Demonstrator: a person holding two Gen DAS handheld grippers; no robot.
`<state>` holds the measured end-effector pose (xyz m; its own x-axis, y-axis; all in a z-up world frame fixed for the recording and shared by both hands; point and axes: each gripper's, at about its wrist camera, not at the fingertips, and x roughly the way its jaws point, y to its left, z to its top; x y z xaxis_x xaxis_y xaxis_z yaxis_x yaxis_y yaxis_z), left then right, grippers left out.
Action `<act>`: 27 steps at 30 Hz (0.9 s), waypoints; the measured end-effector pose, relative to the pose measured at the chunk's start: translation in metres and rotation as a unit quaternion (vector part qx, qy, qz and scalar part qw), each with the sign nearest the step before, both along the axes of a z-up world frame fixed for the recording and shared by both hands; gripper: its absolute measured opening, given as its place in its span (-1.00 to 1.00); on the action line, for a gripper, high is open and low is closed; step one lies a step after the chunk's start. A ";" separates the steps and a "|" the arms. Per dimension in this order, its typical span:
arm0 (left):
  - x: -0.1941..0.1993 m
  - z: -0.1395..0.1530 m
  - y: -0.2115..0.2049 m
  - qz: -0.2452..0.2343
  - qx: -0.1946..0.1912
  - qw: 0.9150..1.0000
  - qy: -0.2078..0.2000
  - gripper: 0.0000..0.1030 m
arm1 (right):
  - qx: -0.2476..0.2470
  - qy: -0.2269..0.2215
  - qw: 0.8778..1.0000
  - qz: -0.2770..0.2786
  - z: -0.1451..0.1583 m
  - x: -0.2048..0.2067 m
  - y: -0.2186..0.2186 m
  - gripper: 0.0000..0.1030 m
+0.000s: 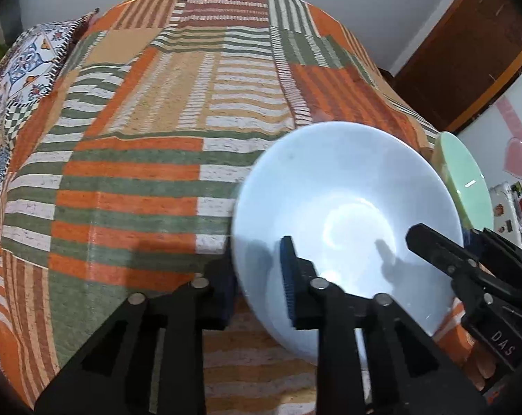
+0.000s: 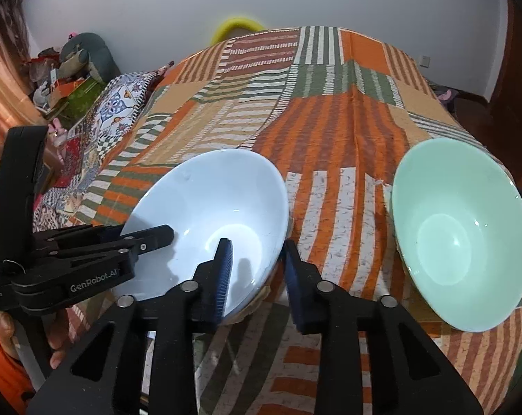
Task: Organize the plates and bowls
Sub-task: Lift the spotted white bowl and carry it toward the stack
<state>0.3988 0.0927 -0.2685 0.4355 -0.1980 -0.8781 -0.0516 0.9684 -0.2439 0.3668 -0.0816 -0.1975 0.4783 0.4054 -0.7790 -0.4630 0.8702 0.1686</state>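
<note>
A pale blue bowl [image 1: 344,218] rests on the striped bedspread [image 1: 139,159]; it also shows in the right wrist view [image 2: 209,200]. My left gripper [image 1: 257,283] straddles its left rim, one finger inside and one outside, jaws open. My right gripper [image 2: 257,269] straddles the bowl's right rim the same way, jaws open; it shows from the side in the left wrist view [image 1: 444,242]. The left gripper shows from the side in the right wrist view [image 2: 153,235]. A mint green bowl [image 2: 461,235] sits to the right, also seen edge-on in the left wrist view [image 1: 465,183].
A patterned pillow [image 2: 122,103] lies at the bed's left. A yellow ring [image 2: 236,26] sits behind the bed's far edge. Clutter [image 2: 63,76] stands at the far left. A wooden door [image 1: 468,58] is at the right.
</note>
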 end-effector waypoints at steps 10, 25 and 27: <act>-0.020 0.018 -0.004 -0.002 0.002 1.000 -0.011 -0.64 | -0.014 0.002 1.000 -0.004 0.009 -0.011 -0.002 -0.53; -0.096 0.090 -0.023 -0.018 0.035 0.997 -0.070 -0.64 | 0.013 -0.017 1.000 -0.004 0.048 -0.063 -0.015 -0.54; -0.109 0.100 -0.025 -0.021 0.040 0.996 -0.076 -0.64 | 0.018 -0.021 1.000 -0.005 0.055 -0.072 -0.017 -0.54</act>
